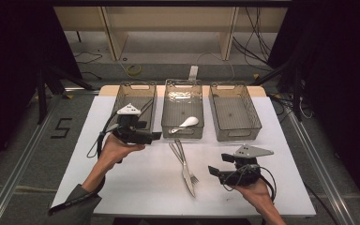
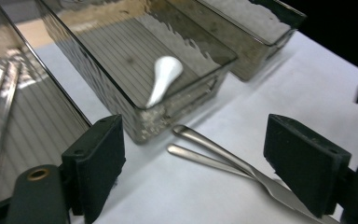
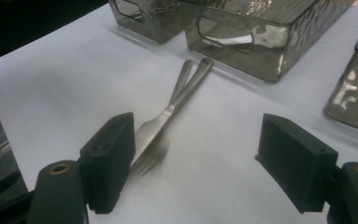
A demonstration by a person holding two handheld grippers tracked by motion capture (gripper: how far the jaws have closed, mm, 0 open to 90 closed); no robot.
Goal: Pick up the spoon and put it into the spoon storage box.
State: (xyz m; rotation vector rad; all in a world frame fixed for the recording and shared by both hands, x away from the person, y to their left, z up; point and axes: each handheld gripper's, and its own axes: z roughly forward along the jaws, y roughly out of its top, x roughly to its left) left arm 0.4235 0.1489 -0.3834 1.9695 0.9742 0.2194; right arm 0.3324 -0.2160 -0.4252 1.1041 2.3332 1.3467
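Nearest, the right gripper (image 1: 218,172) hovers with jaws wide and empty beside the knife (image 1: 186,172) and fork (image 1: 191,174), which lie crossed on the counter (image 1: 136,183), unsorted. The left gripper (image 1: 155,136), jaws agape and empty, hangs near the bins. Farther off, the white spoon (image 1: 187,123) lies in the middle bin (image 1: 183,86) (one piece sorted, I'd judge).

Colours: bench (image 1: 122,187) top white – three bins (image 1: 234,112) smoky grey translucent, ribbed floors, rippled walls. Spoon (image 2: 164,77) white. Knife (image 3: 168,116) and fork (image 3: 156,151) plain silver steel. Gripper fingers (image 2: 98,163) matt black, brass screw heads – plate (image 1: 252,151) light grey.
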